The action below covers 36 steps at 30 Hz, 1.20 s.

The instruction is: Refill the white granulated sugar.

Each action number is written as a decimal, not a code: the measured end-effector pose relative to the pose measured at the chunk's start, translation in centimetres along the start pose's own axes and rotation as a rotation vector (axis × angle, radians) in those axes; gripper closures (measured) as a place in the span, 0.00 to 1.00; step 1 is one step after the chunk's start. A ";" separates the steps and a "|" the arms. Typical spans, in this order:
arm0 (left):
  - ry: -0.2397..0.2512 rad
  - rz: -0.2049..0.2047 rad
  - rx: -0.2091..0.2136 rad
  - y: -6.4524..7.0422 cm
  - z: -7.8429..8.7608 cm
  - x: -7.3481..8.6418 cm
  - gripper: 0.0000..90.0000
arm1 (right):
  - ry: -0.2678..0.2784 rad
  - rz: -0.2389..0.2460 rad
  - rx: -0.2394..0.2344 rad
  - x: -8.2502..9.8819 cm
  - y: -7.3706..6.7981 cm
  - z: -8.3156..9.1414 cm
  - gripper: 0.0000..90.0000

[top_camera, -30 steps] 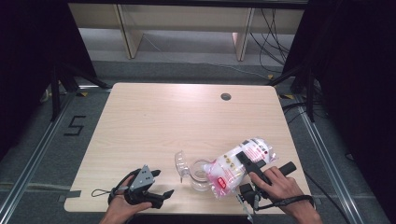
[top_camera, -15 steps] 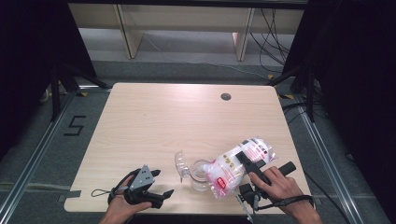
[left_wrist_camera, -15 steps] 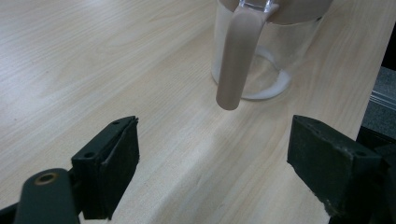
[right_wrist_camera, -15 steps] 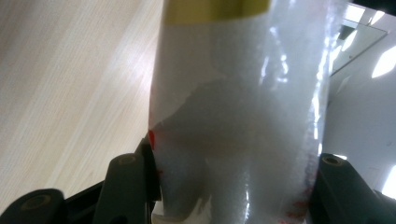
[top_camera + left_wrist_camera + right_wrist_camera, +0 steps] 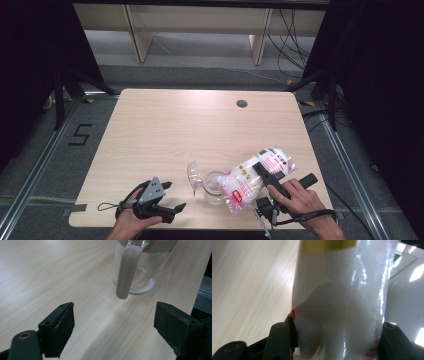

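Pale wood table (image 5: 165,130) carries everything near its front edge. At right of centre a white bag (image 5: 252,177) is gripped by the right gripper (image 5: 265,187), tilted over a clear jug (image 5: 214,186) just to its left. Further left, the left gripper (image 5: 167,202) rests with jaws wide open, nothing held.

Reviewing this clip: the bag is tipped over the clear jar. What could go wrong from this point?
1. The bag is soft plastic clamped in the right hand-held gripper; it may slip or sag, so white contents could spill onto the table beside the jar.
2. The left hand-held gripper rests open, apart from the jar's handle, so nothing steadies the jar; a nudge from the bag could shift or tip it.
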<state>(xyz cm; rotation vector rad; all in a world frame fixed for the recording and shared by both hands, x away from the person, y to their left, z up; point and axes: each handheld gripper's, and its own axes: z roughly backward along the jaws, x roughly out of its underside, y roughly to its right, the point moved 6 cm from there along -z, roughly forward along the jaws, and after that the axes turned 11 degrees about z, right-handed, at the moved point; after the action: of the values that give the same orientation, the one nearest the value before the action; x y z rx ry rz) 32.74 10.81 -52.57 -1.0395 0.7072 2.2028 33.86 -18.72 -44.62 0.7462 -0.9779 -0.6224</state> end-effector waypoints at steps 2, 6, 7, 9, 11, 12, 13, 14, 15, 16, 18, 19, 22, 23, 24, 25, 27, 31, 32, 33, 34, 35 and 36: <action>0.000 -0.003 0.000 0.0 0.0 0.0 0.18 | 0.001 0.006 -0.001 0.0 0.0 0.0 0.57; 0.000 -0.003 0.000 0.0 0.0 0.0 0.18 | 0.012 0.026 0.009 -0.2 0.2 -0.1 0.57; 0.000 -0.004 0.000 0.0 0.0 0.0 0.18 | 0.002 0.006 0.005 -0.1 0.0 -0.1 0.57; 0.000 -0.003 0.000 0.0 0.0 0.0 0.18 | 0.005 0.010 0.006 -0.1 0.0 -0.1 0.57; 0.000 -0.003 0.001 0.0 0.0 0.0 0.18 | 0.004 0.010 0.004 -0.1 0.0 -0.1 0.57; 0.000 -0.003 0.000 0.0 0.0 0.0 0.18 | 0.003 0.009 0.006 -0.1 0.0 -0.1 0.57; 0.000 -0.003 0.001 0.0 0.0 0.0 0.18 | 0.002 0.007 0.005 -0.1 0.0 0.0 0.57; 0.001 -0.004 0.000 0.0 0.0 0.0 0.18 | 0.012 0.022 0.006 -0.2 0.1 -0.1 0.57; 0.000 -0.003 0.001 0.0 0.0 0.0 0.18 | 0.016 0.031 0.014 -0.2 0.3 -0.1 0.57; 0.000 -0.003 0.001 0.0 0.0 0.0 0.18 | 0.004 0.010 0.003 -0.1 0.0 -0.1 0.57; 0.003 0.002 0.000 0.0 0.0 0.0 0.18 | 0.012 0.031 0.013 -0.2 0.2 -0.1 0.57; 0.003 -0.003 0.000 0.0 0.0 0.0 0.18 | 0.004 0.018 0.005 -0.1 0.0 -0.1 0.57; 0.004 0.002 0.004 0.0 0.0 0.0 0.18 | 0.003 0.018 0.006 -0.1 0.1 0.0 0.57; 0.005 0.003 0.005 0.1 0.0 0.0 0.18 | 0.004 0.011 0.002 -0.1 0.0 0.0 0.57; 0.006 0.005 0.005 0.1 0.0 0.0 0.18 | 0.001 0.012 0.010 -0.1 0.1 0.0 0.57; 0.001 -0.003 0.001 0.0 0.0 0.0 0.18 | 0.006 0.001 0.012 -0.1 0.0 0.0 0.57; 0.005 0.002 0.005 0.1 0.0 0.0 0.18 | 0.000 0.010 0.011 -0.1 0.1 0.1 0.57; 0.004 0.001 0.007 0.1 0.0 0.0 0.18 | -0.001 0.009 0.007 0.0 0.0 0.0 0.57; 0.006 0.001 0.006 0.1 0.0 0.0 0.18 | -0.003 0.011 0.008 0.0 0.0 0.0 0.57; 0.008 0.001 0.005 0.1 0.0 -0.1 0.18 | -0.002 0.011 0.007 0.0 0.0 0.0 0.57; 0.007 0.003 0.006 0.1 0.0 -0.1 0.18 | -0.001 0.010 0.006 0.0 0.0 0.1 0.57; 0.008 0.002 0.006 0.1 0.0 -0.1 0.18 | -0.001 0.012 0.008 0.0 0.1 0.1 0.57; 0.007 0.001 0.006 0.1 0.0 -0.1 0.18 | -0.003 0.008 0.009 0.0 0.0 0.1 0.57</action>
<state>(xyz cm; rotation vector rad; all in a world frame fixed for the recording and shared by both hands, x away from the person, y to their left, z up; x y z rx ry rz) 32.70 10.75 -52.51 -1.0451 0.7170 2.1974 33.79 -18.70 -44.58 0.7490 -0.9866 -0.6127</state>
